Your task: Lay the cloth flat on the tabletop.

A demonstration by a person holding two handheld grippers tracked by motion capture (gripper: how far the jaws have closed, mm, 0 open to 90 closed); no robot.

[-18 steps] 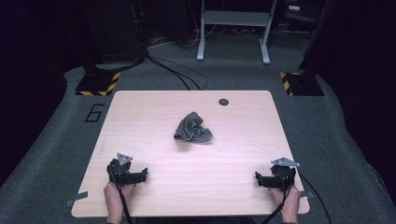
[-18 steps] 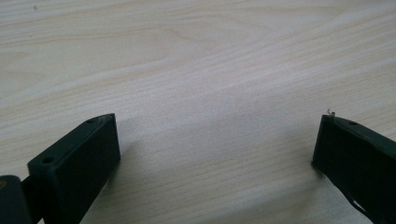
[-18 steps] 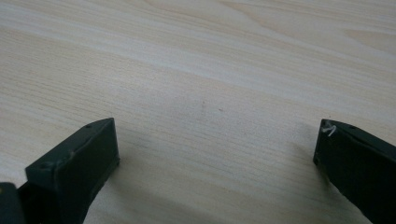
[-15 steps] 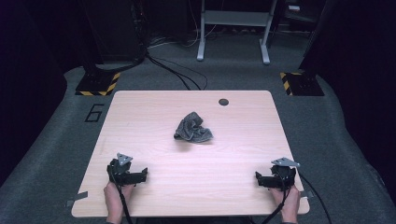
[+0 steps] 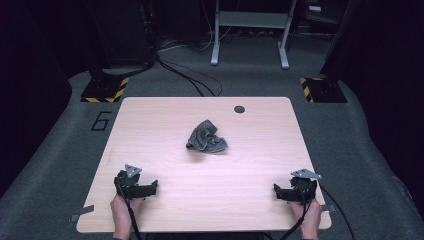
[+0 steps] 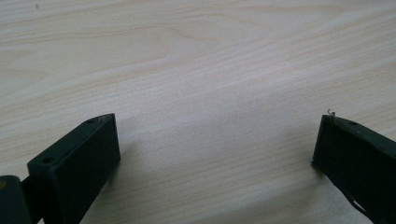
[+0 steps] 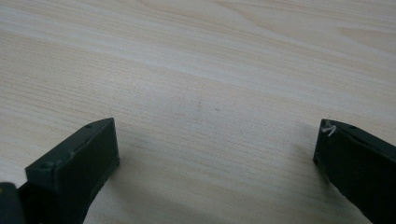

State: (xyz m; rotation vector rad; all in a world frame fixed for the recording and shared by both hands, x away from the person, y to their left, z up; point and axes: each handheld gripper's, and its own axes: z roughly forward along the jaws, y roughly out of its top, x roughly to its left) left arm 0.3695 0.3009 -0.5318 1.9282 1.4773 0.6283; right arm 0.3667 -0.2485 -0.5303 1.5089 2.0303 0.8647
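Nothing looks begun: the crumpled grey cloth (image 5: 207,137) lies untouched mid-surface (image 5: 165,125). The left tool (image 5: 153,186) and right tool (image 5: 276,191) rest near the front edge, well apart from it, jaws spread wide and empty. Reaching and grasping remain.

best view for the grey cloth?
High view: the crumpled grey cloth lies whole near the middle of the table, well ahead of both tongs. The left and right gripper views look along open jaws at bare wood grain, so they tell nothing about it.
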